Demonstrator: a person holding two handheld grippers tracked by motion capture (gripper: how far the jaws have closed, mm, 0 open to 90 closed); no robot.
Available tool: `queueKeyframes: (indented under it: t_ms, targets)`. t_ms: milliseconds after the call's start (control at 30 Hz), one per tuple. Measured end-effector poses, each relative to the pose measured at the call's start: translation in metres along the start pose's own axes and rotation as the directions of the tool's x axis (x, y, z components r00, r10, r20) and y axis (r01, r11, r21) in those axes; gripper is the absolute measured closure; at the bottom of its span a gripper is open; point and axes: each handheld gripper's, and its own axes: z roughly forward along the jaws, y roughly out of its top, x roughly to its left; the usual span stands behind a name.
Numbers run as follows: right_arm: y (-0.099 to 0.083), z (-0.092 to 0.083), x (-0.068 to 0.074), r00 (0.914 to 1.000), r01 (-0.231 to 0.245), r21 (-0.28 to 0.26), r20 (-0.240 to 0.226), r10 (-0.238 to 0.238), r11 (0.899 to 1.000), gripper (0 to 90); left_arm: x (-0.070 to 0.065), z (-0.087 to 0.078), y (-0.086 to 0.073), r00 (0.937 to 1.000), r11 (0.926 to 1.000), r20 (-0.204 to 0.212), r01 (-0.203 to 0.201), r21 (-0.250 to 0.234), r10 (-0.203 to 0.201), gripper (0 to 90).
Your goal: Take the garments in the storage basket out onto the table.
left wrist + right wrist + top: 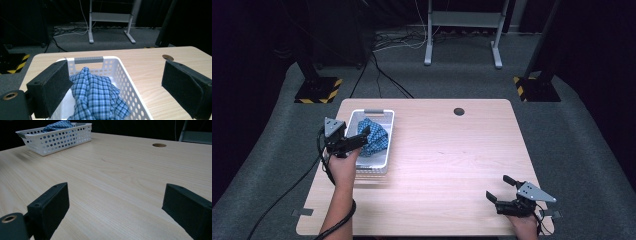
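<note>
Your left gripper (362, 137) hangs over the near end of the white basket (130, 85), jaws spread wide and holding nothing; one pad (53, 87) sits above the basket's left side and the other is out past its right wall, over bare table (150, 70). Just below and ahead of the jaws, the blue checked cloth (96, 95) lies bunched inside the basket, its peak rising between the pads. This looks like the reach before the grasp: you would need to lower the gripper and bring the right jaw inside the wall, so both pads close on the cloth's raised fold, not the plastic. Your right gripper (501, 192) rests wide open and empty, well apart at the table's near right corner.
</note>
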Motion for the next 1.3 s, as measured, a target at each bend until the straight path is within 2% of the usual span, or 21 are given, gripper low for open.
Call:
queueKeyframes:
  t_ms: [633, 833, 1167, 1300]
  targets:
    - [0.0, 0.0, 0.0, 1.0, 0.001, 0.001, 0.0, -0.001, 1.0, 6.0, 0.011, 0.03, -0.002, 0.9996, 0.9989, -0.011, 0.028, 0.037, -0.027, 7.4]
    - [0.0, 0.0, 0.0, 1.0, 0.001, 0.001, -0.001, -0.001, 1.0, 6.0, 0.019, 0.035, -0.005, 0.9978, 0.9969, -0.002, 0.066, 0.042, -0.066, 7.6]
    - [0.0, 0.0, 0.0, 1.0, -0.002, 0.003, -0.002, 0.002, 1.0, 6.0, 0.019, 0.042, -0.006, 0.9986, 0.9964, -0.017, 0.051, 0.067, -0.05, 7.7]
    - [0.0, 0.0, 0.0, 1.0, -0.002, 0.003, -0.002, 0.002, 1.0, 6.0, 0.017, 0.049, -0.009, 0.9988, 0.9933, -0.033, 0.039, 0.108, -0.036, 8.1]
